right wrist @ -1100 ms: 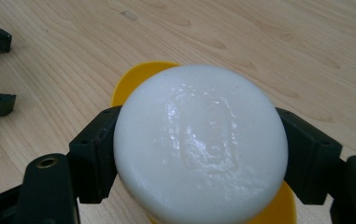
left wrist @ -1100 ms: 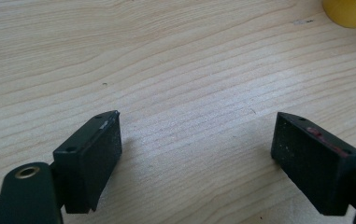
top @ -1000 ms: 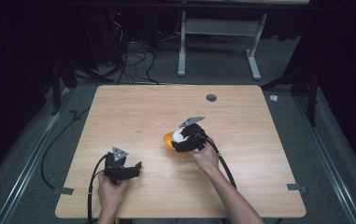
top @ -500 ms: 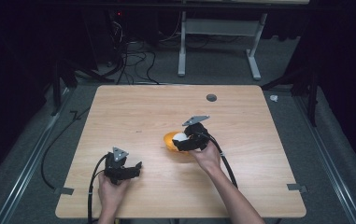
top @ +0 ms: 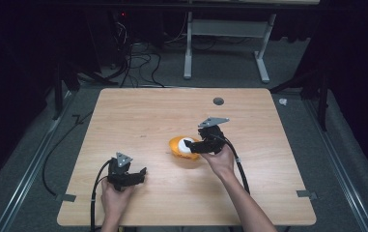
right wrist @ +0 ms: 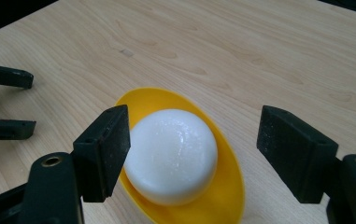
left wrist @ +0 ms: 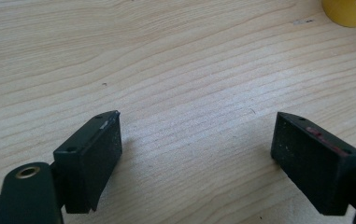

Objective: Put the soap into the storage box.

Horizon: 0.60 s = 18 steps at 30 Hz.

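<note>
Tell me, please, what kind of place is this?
Probably a lab or recording workspace, not a home: a bare wooden table on grey carpet, loose cables on the floor behind it, dark surroundings, and a person working with a hand-held gripper in each hand.

The surface (top: 138,116) is a light wood-grain top with rounded corners and a small dark round grommet (top: 218,101) near its far edge. It is brightly lit, while the room around it falls off into near black. Grey carpeted floor (top: 346,164) surrounds it, with metal rails (top: 24,179) running along the left and right sides. Strips of grey tape (top: 307,194) sit at the near corners of the surface. Beyond the far edge, a tangle of black cables (top: 135,55) lies on the floor beside the pale legs of a second table frame (top: 225,46). A small white scrap (top: 282,102) lies on the floor near the far right corner.
</note>
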Each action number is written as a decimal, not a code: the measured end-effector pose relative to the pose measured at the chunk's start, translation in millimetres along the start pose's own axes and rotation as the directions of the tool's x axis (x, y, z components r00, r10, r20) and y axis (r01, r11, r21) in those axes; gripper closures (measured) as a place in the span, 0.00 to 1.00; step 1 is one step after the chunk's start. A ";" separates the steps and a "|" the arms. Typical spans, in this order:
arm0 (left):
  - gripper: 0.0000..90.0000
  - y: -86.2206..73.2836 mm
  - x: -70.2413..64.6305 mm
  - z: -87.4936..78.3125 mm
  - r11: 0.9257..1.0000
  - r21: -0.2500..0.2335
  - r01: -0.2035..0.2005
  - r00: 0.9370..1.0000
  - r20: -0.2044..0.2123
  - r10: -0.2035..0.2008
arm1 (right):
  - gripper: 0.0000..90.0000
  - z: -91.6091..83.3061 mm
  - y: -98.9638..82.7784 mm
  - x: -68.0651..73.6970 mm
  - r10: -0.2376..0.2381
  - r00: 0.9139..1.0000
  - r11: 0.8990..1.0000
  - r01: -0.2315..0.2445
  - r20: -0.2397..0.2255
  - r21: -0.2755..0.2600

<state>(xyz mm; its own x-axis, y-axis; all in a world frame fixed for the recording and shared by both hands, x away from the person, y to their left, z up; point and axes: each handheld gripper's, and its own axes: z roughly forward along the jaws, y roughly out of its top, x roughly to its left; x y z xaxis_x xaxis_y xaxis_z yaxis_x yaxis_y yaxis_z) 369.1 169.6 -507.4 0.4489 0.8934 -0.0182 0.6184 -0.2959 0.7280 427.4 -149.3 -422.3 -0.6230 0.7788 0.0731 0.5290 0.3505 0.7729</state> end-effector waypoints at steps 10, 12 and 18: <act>0.19 0.0 0.0 0.0 1.000 0.000 0.000 1.000 0.000 0.000 | 0.30 -21.0 -0.1 -7.9 0.014 1.000 0.999 -0.013 0.017 -0.050; 0.19 0.0 0.0 0.0 1.000 0.000 0.000 1.000 0.000 0.000 | 0.30 -26.0 -0.9 -9.7 0.017 1.000 0.998 -0.016 0.023 -0.060; 0.19 0.1 0.0 -0.1 1.000 0.001 0.000 1.000 0.000 0.000 | 0.31 -40.9 -4.5 -17.1 0.036 0.999 0.996 -0.032 0.040 -0.086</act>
<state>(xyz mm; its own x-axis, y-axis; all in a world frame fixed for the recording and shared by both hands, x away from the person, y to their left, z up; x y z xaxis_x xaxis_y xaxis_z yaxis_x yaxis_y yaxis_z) 369.1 169.6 -507.4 0.4486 0.8935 -0.0180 0.6191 -0.2962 0.7273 412.1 -185.4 -401.2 -0.5800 0.8111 0.0753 0.4970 0.2791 0.8216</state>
